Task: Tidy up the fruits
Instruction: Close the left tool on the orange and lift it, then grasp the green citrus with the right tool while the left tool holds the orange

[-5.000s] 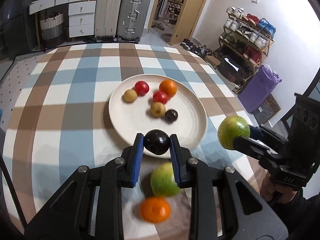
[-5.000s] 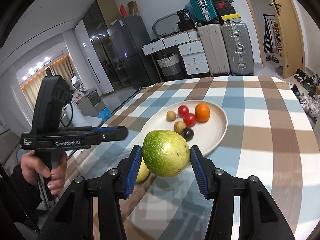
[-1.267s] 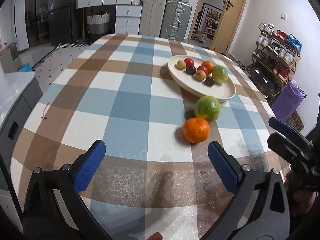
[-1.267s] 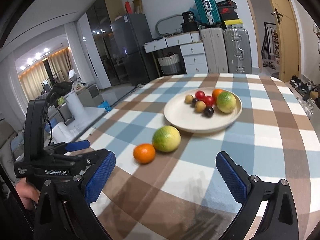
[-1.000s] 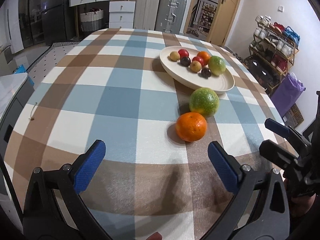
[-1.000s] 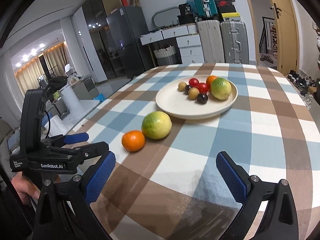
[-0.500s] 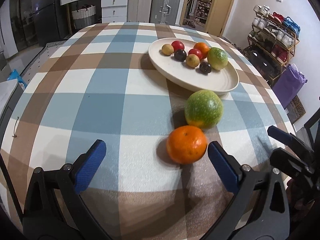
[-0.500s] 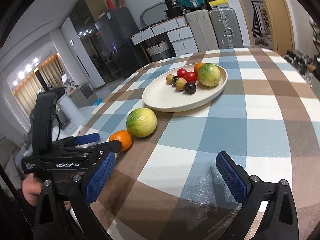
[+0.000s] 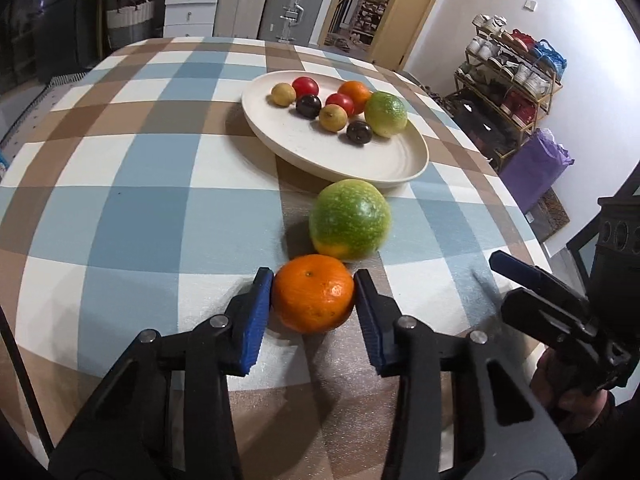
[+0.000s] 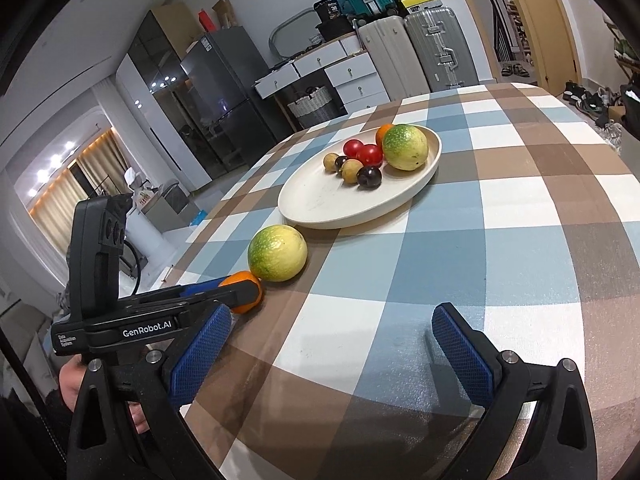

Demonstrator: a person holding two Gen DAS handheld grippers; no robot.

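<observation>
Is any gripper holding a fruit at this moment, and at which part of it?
The left gripper holds the orange mandarin by its two sides, on the tablecloth. The right gripper is open and holds nothing.

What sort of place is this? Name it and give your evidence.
Most likely a lived-in home's dining area: a table with a checked tablecloth holding a fruit plate, a loaded shoe rack, and suitcases beside a refrigerator.

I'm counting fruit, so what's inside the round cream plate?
The round cream plate holds two red fruits, two dark plums, two small tan fruits, an orange and a large green citrus. Anything behind the citrus is hidden.
</observation>
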